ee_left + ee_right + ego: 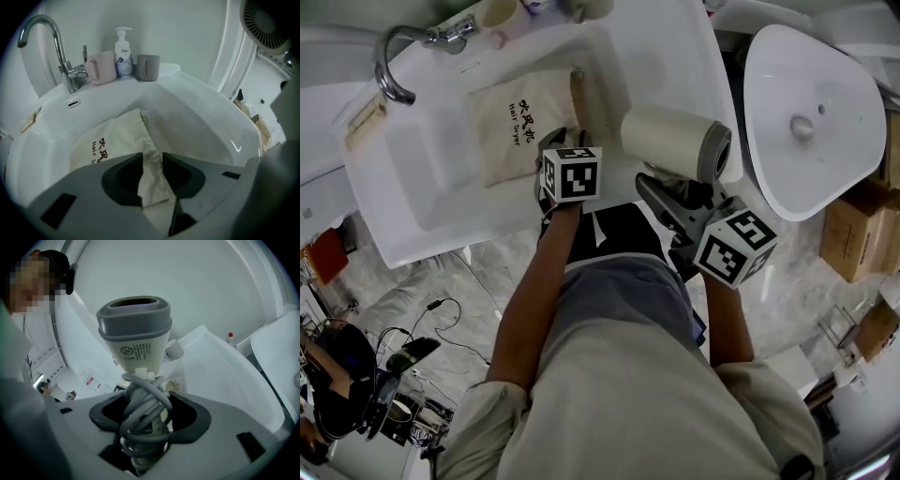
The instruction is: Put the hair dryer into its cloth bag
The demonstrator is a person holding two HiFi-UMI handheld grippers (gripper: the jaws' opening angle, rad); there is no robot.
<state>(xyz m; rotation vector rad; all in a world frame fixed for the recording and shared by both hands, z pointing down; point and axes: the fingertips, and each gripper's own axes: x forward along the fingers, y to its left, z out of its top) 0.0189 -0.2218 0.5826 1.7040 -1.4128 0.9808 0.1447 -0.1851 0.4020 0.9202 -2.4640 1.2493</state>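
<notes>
1. Left gripper (150, 164): its jaws are closed on a fold of the cloth bag (112, 140). In the left gripper view the fabric fills the gap between them and rises off the sink floor.
2. Head view: the left gripper (555, 141) sits at the near right corner of the bag (516, 127).
3. The bag lies in the middle of the sink (384, 216) with its black print facing up. Its right end is bunched.
4. Right gripper (143, 413): its jaws are clamped on the handle of the hair dryer (136, 333). A grey cord is wound round the handle between the jaws.
5. Head view: the right gripper (661, 183) holds the hair dryer (670, 139) in the air above the sink's right edge. The cream body lies crosswise with its grey end outward. It is just beside the bag's right end and not inside the bag.
6. The tap (51, 33) stands at the sink's far left corner.
7. On the far rim stand a pink cup (101, 67), a soap bottle (123, 54) and a grey cup (148, 67), close together.
8. A loose white basin (811, 122) stands to the right of the sink.
</notes>
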